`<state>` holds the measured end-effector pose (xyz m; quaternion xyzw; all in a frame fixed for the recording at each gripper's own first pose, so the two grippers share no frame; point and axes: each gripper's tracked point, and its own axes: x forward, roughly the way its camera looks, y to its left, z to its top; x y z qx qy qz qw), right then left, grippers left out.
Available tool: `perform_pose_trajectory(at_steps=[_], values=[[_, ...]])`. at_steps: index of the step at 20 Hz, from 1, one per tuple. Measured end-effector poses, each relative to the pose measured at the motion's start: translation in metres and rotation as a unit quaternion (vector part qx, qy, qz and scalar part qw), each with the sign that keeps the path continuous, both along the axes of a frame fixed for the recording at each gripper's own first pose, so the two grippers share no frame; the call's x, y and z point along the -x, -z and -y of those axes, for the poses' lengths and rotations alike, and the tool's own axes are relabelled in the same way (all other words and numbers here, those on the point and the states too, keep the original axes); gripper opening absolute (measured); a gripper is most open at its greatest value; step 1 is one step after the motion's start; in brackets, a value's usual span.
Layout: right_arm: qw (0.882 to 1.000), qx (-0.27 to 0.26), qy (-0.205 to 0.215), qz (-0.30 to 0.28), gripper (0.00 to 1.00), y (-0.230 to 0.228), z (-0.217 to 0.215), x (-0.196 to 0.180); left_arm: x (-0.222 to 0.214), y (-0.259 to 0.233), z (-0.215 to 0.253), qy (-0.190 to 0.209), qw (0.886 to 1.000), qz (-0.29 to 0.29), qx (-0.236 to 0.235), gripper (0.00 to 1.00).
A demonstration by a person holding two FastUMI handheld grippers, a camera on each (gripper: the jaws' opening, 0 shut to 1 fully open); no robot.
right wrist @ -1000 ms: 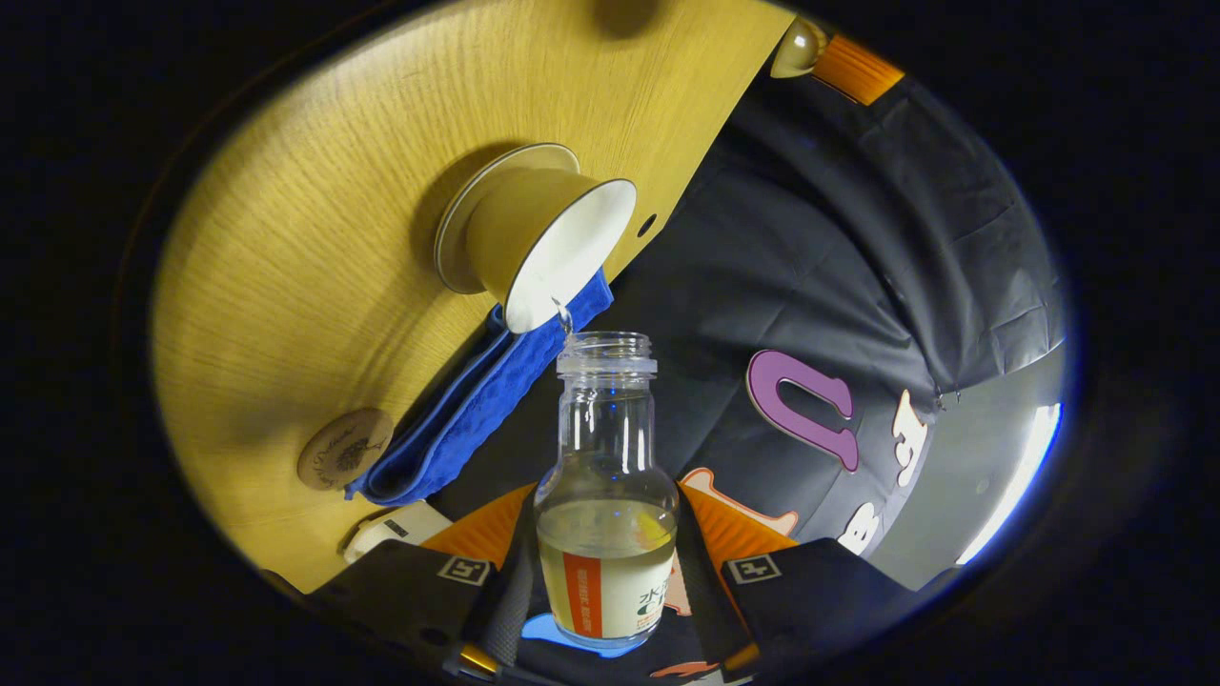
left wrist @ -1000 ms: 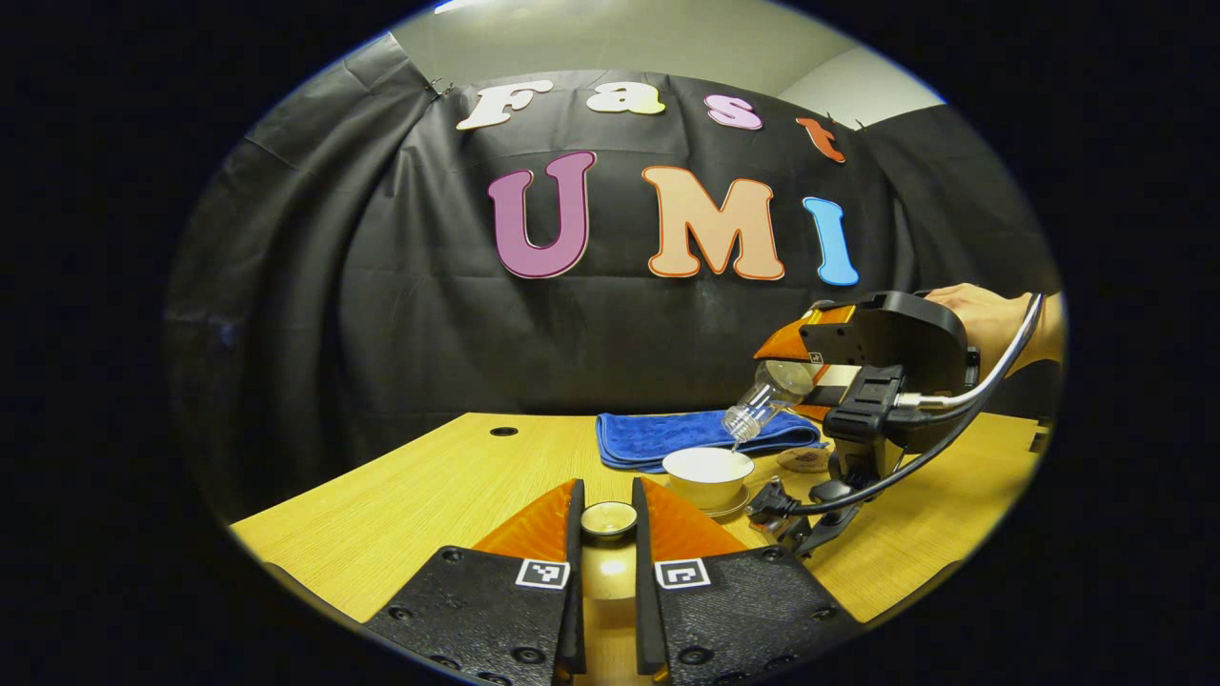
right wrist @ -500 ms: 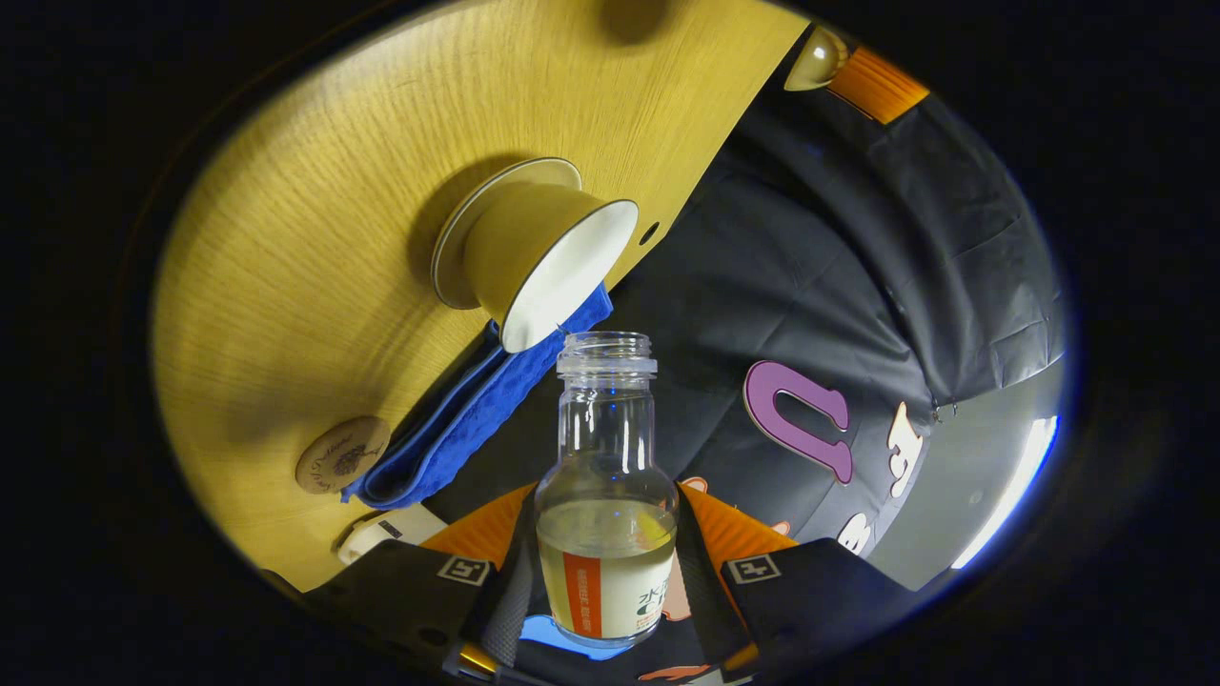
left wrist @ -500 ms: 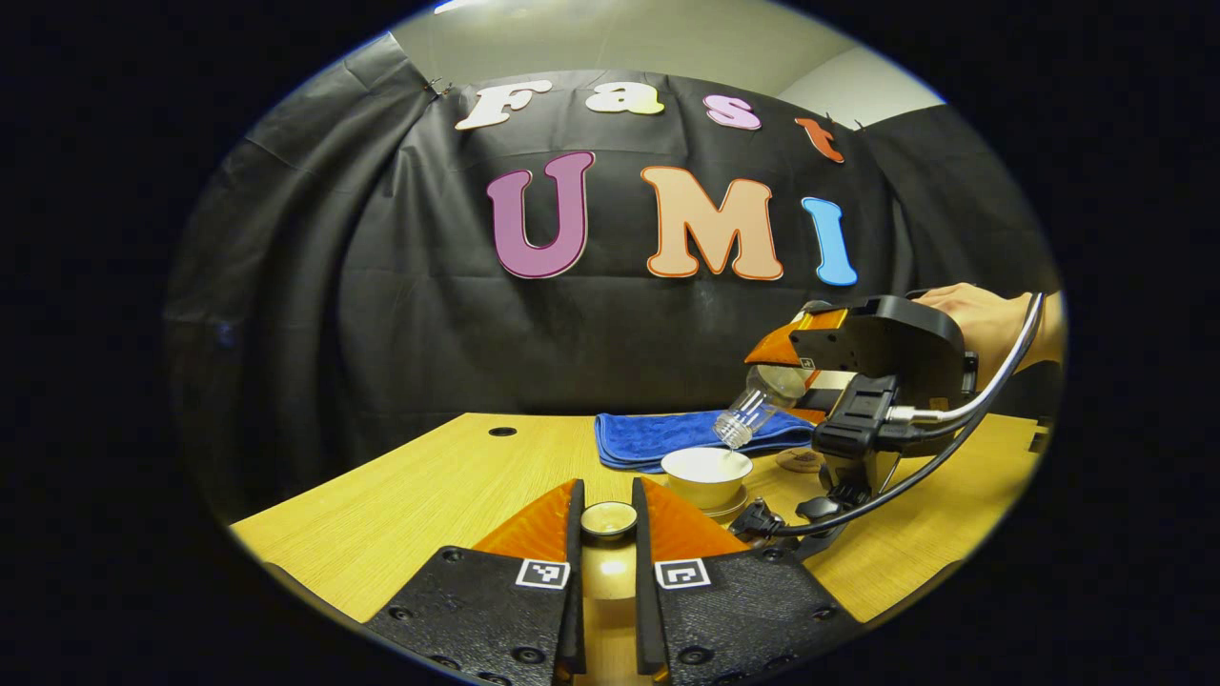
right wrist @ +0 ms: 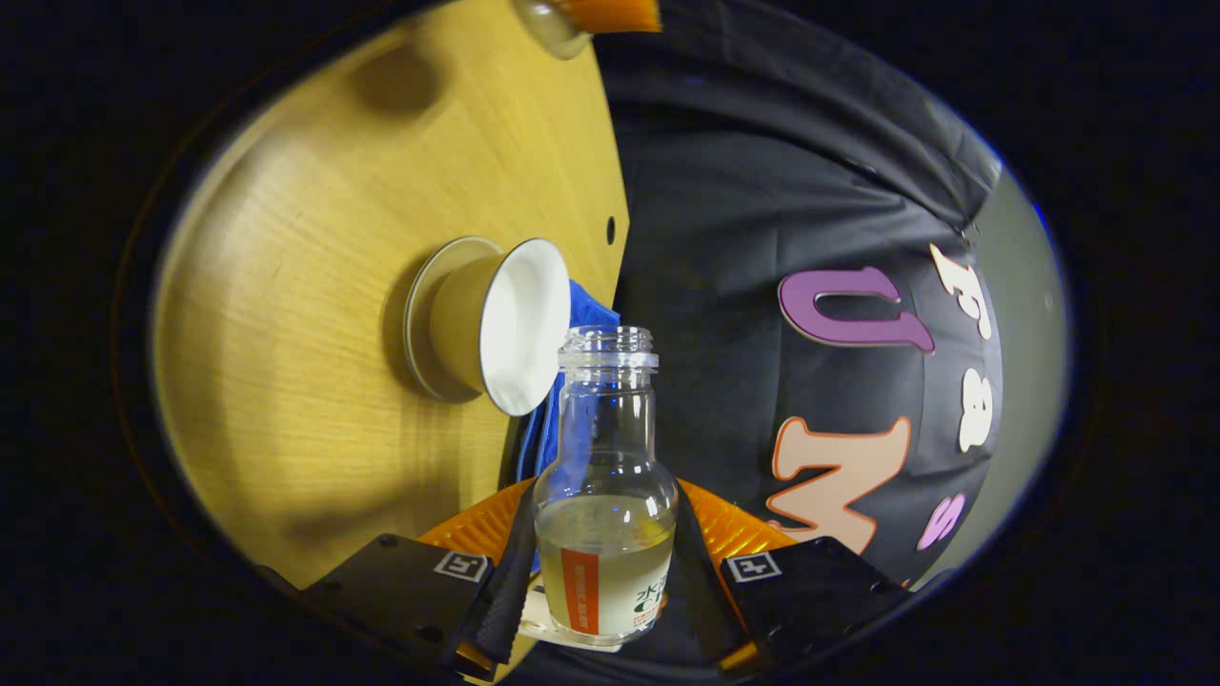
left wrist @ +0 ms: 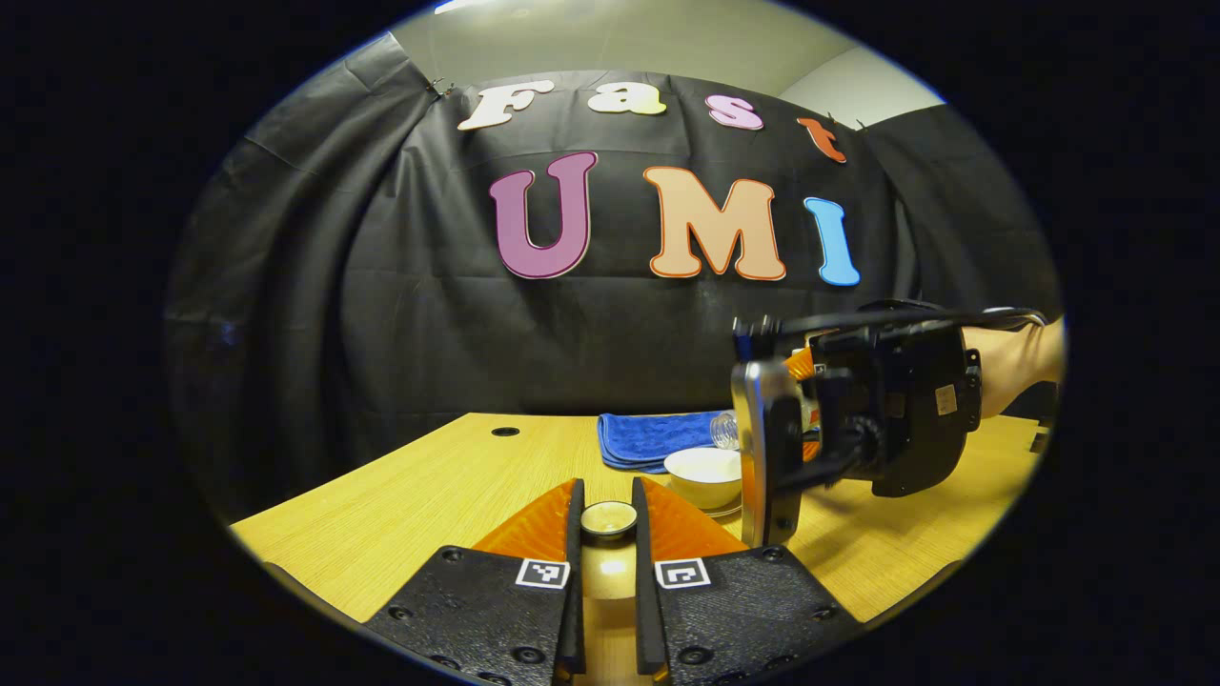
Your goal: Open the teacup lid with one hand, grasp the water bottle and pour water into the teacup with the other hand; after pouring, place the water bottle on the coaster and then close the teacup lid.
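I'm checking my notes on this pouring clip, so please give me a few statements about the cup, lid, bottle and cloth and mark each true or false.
1. The teacup has its lid on. False: it stands open on its saucer, and the lid sits between the left gripper's fingers.
2. The right gripper is shut on the water bottle. True.
3. The water bottle is capped. False: its mouth is open.
4. A blue cloth lies on the table behind the teacup. True.
5. The water bottle is empty. False: liquid fills its lower part.
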<state>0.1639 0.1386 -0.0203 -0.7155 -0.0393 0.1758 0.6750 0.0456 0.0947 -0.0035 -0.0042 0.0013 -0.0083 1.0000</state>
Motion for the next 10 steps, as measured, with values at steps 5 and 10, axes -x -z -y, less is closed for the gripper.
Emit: perform_pose_trajectory(at_steps=[5, 10], values=[[0.986, -0.15, 0.023, -0.072, 0.75, -0.01, -0.005, 0.002, 0.0, 0.001, 0.0, -0.001, 1.0, 0.0, 0.0, 0.18], [0.936, -0.327, 0.04, -0.128, 0.75, -0.022, -0.002, 0.001, -0.001, 0.001, 0.0, -0.001, 1.0, 0.0, 0.0, 0.18]])
